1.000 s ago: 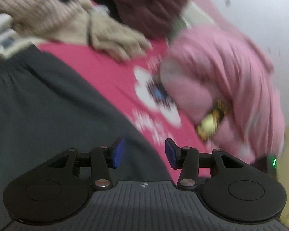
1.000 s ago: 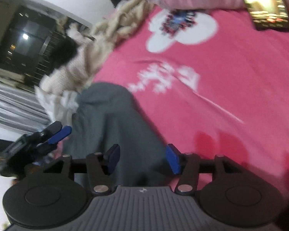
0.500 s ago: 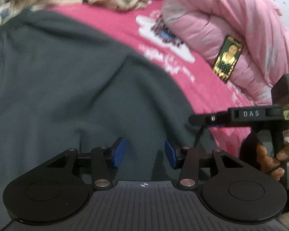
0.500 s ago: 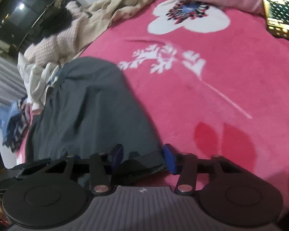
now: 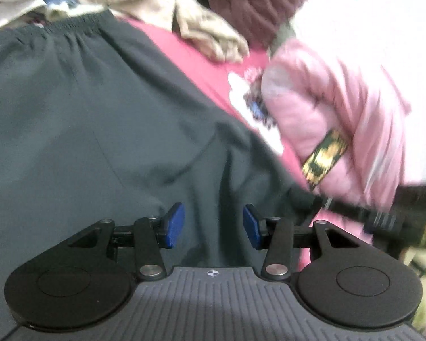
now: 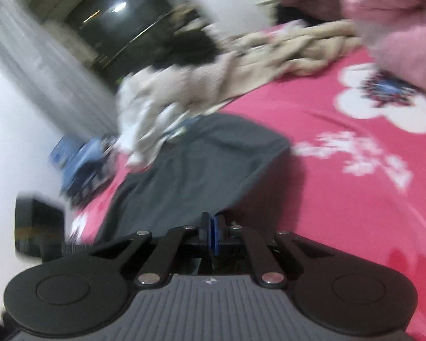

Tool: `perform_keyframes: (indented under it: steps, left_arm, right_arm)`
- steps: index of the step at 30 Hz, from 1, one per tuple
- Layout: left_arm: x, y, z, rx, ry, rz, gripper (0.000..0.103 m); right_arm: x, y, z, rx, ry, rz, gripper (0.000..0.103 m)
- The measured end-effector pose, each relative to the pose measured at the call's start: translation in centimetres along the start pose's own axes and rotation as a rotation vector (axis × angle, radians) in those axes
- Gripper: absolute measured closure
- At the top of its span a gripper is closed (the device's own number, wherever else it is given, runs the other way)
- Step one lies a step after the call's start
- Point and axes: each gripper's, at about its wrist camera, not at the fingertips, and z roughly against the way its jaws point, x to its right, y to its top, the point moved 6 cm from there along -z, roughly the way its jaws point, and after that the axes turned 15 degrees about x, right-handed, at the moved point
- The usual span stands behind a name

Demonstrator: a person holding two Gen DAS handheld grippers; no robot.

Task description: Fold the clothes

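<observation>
Right wrist view blurred: right gripper [image 6: 212,234] pinched shut on grey garment [image 6: 201,170] edge. Left gripper [image 5: 213,226] half open over garment, empty; waistband partly cut off.

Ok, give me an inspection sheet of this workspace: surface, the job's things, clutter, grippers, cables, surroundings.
Surface: pink floral blanket, bed-like, partly covered.
Job's things: dark grey garment spread flat, elastic waistband at its far edge; one corner drawn up into the right hand-held gripper.
Clutter: beige and white clothes pile; mauve knit; pink quilt with a gold-patterned flat item on it; blue items at the bed edge.
Grippers: left hand-held gripper open over the garment, nothing between its pads; right hand-held gripper shut on the garment's edge.
Cables: nothing seen.
Surroundings: white wall, dark window, curtain; image blurred.
</observation>
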Motion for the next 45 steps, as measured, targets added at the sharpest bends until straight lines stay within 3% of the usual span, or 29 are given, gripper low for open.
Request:
perform_keyframes:
  steps: [5,9,11,13,16,19,22,29,38,41,42,43,45]
  left_arm:
    - [0.4,2.5,0.9,0.081,-0.028,0.029,0.053]
    - [0.9,1.6,-1.0,0.026,0.031,-0.087,0.053]
    - [-0.1,0.7,-2.1,-0.012,0.086,-0.118,0.053]
    - [-1.4,0.2,-2.5,-0.030,0.127,-0.123,0.053]
    - [-3.2,-0.1,-2.7,-0.039,0.170,-0.106,0.053]
    - [-4.3,0.0,-2.2,-0.031,0.203,-0.094,0.053]
    - [-4.7,0.2,-1.7,-0.022,0.238,-0.107,0.053]
    - [-4.0,0.8,-1.0,-0.001,0.223,-0.122,0.053]
    - [-3.1,-0.6,-2.8,-0.058,0.174,-0.178,0.053]
    - [-3.0,-1.1,-3.3,-0.070,0.170,-0.190,0.053]
    - [-2.9,-1.2,-3.5,-0.072,0.168,-0.191,0.053]
    - [-2.9,-1.3,-3.6,-0.074,0.166,-0.192,0.053]
    - [-2.8,-1.2,-3.9,-0.072,0.161,-0.187,0.053]
  right_arm:
    - [-5.4,-5.0,-4.1,-0.152,0.076,0.187,0.099]
    - [-8.9,-8.9,-6.0,-0.263,0.122,0.332,0.093]
    - [-9.6,-9.3,-5.0,-0.282,0.155,0.351,0.083]
    - [-9.1,-8.8,-3.0,-0.307,0.193,0.297,0.071]
    - [-6.1,-7.6,0.1,-0.375,0.217,0.096,0.068]
    - [-1.8,-6.6,2.3,-0.378,0.152,-0.085,0.064]
    - [2.2,-5.4,3.4,-0.327,0.055,-0.209,0.063]
    - [7.4,-4.9,2.2,-0.229,-0.069,-0.406,0.057]
    - [8.3,-7.0,-2.2,-0.352,-0.063,-0.497,0.049]
    - [8.0,-7.2,-3.6,-0.364,-0.022,-0.523,0.052]
    - [7.8,-7.1,-3.9,-0.365,0.000,-0.522,0.062]
    - [7.5,-7.0,-4.1,-0.366,0.004,-0.500,0.078]
    - [6.7,-6.2,-3.9,-0.345,-0.002,-0.426,0.094]
